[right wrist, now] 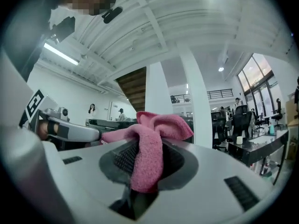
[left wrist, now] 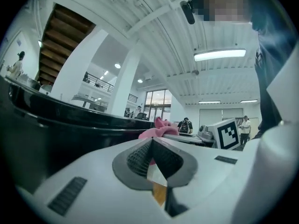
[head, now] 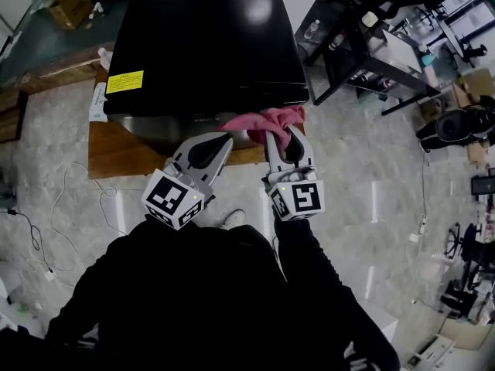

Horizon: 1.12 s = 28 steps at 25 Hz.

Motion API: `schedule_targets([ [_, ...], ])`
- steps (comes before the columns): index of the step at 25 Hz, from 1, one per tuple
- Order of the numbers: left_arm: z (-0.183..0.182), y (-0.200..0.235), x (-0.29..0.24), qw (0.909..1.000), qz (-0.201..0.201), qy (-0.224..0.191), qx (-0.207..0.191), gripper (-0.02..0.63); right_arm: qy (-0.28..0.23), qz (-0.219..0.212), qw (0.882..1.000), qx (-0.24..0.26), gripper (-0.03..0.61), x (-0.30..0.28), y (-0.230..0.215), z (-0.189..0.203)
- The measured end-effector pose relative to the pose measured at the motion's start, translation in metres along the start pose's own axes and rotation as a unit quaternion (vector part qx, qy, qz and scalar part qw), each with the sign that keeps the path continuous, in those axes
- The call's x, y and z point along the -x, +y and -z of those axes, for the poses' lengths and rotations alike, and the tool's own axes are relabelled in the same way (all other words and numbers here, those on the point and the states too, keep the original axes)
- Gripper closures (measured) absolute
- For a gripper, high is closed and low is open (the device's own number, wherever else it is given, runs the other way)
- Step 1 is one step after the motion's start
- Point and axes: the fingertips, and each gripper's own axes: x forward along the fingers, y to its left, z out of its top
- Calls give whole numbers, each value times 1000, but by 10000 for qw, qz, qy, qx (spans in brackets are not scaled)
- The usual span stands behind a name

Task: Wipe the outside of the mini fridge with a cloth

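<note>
The black mini fridge point(head: 205, 41) stands on a wooden board, seen from above in the head view, with a yellow label near its front left corner. A pink cloth point(head: 267, 122) is bunched at the fridge's front edge, and my right gripper point(head: 284, 134) is shut on it. In the right gripper view the cloth point(right wrist: 152, 143) hangs folded between the jaws. My left gripper point(head: 224, 139) is shut with nothing in it, its tips just left of the cloth. In the left gripper view the fridge's dark side point(left wrist: 56, 134) fills the left and the cloth point(left wrist: 156, 129) shows beyond the jaws.
The wooden board point(head: 128, 153) under the fridge juts out at the left. A white cable point(head: 69, 199) trails over the floor at the left. Dark desks, chairs and boxes point(head: 402, 45) crowd the right side. A person's white shoe point(head: 232, 219) shows below the grippers.
</note>
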Motion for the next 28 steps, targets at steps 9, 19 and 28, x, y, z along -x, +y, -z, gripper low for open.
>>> schedule_targets([
  [9, 0, -7, -39, 9989, -232, -336, -246, 607, -39, -411, 9957, 834, 479, -16, -15, 14],
  [19, 81, 18, -62, 9962, -828, 276, -46, 607, 927, -740, 9920, 431, 481, -23, -14, 116],
  [28, 207, 42, -64, 9876, -1117, 1091, 150, 607, 1891, -810, 9786, 43, 482, -27, -2, 235],
])
